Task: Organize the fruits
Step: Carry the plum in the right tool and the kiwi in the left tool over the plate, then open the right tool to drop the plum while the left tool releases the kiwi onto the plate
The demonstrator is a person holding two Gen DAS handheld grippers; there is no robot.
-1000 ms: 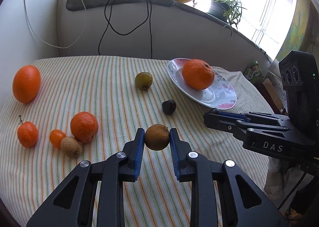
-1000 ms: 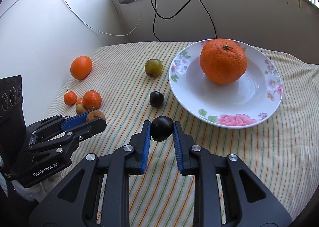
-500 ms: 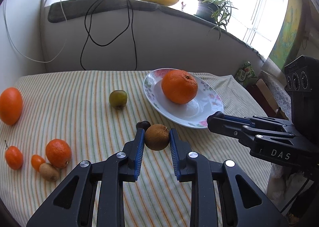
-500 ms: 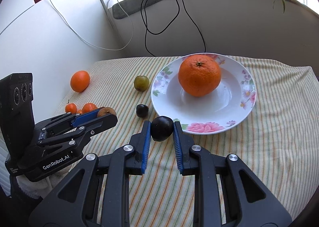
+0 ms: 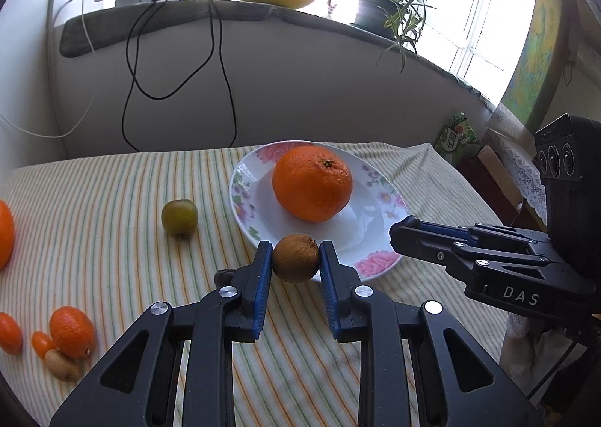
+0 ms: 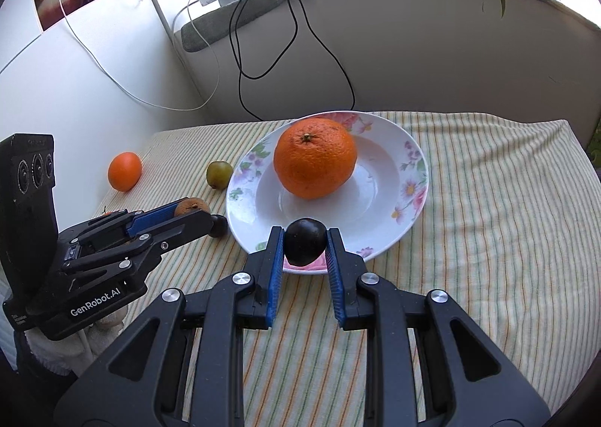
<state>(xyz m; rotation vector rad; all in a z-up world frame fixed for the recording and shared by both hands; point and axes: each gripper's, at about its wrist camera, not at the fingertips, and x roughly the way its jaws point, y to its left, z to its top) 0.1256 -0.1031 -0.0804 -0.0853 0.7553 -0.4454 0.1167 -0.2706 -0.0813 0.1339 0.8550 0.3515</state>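
Left wrist view shows my left claw (image 5: 296, 258) pinched shut on a small brown kiwi (image 5: 295, 257), pads on its two sides, riding just at the near rim of the flowered plate (image 5: 244, 179). I'm holding it above the striped worktop (image 5: 112, 201) so it should clear the lip before I let go. My right claw (image 6: 304, 243) is doing the same with a dark plum (image 6: 304, 242), squeezed between the blue pads, already over the plate's near edge. Plate's where I figure the fruit goes, since the big orange (image 6: 314, 157) sits in it already, toward the far left, leaving the near side free. Still loose on the cloth: a greenish fruit (image 5: 179, 217), another dark plum (image 6: 219, 226) half hidden behind my left claw, and the little orange bunch (image 5: 71, 331) off left. Might get crowded dropping both at once.
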